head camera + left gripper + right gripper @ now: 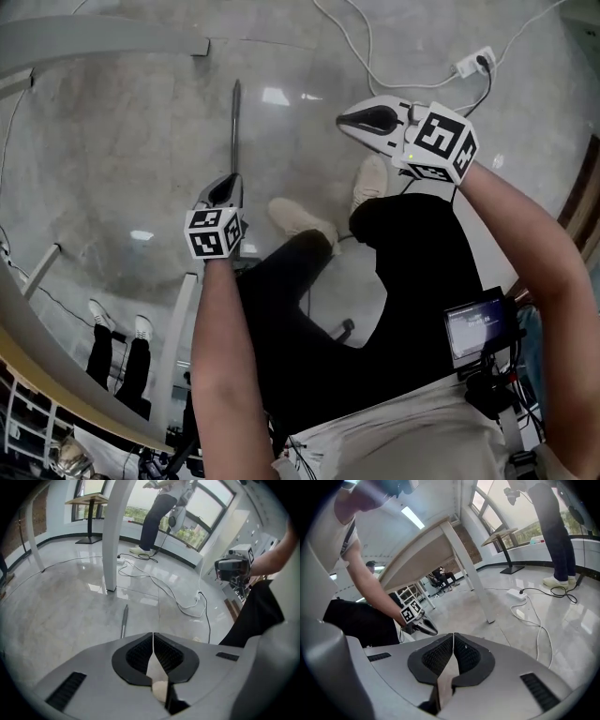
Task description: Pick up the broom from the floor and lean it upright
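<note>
The broom shows only as its grey handle [235, 122], lying on the pale floor and pointing away from me; its head end is hidden behind my left gripper and arm. My left gripper [232, 180] hovers just above the near end of the handle, shut with nothing between its jaws. In the left gripper view the handle [124, 620] lies just ahead of the shut left gripper [153, 635]. My right gripper [345, 119] hangs to the right of the handle, apart from it, over my shoe. The right gripper [453, 635] is shut and empty, facing the left gripper [423, 625].
A white cable runs to a power strip [473, 64] at the far right. A white table leg [112, 536] stands beyond the handle's far end, with a curved table edge [94, 37] at upper left. My shoes [300, 220] are below the grippers. Another person [157, 517] stands by the windows.
</note>
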A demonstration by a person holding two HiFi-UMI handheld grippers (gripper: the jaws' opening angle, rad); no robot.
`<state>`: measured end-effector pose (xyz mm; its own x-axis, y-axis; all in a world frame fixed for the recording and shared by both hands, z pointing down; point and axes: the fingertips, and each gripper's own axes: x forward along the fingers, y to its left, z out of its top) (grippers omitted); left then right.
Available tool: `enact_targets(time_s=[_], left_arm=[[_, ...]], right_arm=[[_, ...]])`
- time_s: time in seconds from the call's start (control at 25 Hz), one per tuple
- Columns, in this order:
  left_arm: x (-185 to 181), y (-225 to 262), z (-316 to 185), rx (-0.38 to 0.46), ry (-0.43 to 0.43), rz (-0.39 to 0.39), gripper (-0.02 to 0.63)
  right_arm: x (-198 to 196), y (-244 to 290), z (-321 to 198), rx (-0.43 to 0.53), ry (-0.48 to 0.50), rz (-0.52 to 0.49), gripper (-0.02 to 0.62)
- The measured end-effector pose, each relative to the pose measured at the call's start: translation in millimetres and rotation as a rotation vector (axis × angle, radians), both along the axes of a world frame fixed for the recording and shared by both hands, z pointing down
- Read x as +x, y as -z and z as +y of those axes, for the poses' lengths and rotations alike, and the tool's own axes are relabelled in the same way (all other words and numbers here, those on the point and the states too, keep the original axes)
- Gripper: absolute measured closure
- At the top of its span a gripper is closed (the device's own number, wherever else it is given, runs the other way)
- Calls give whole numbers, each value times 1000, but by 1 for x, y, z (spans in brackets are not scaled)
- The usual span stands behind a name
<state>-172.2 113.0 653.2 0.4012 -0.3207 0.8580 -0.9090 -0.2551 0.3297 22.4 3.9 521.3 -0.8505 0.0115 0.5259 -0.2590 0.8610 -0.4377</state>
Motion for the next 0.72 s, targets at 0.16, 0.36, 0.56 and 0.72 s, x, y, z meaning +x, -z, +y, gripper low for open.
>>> enact_targets(time_s=[0.16, 0.36, 0.56, 0.72], left_arm=[[7, -17, -12, -30, -30, -53, 594], [-5, -44, -17, -74, -54, -135, 593], [-22, -101, -36, -120, -56, -194, 592], [-19, -151, -62, -126, -48, -216, 588]], right_arm=[[-2, 3, -11, 23, 33, 4, 577], [-1, 5, -12, 38, 100, 11, 577], [12, -37, -35, 51, 110, 15, 577], [27, -81, -60, 63, 87, 18, 577]])
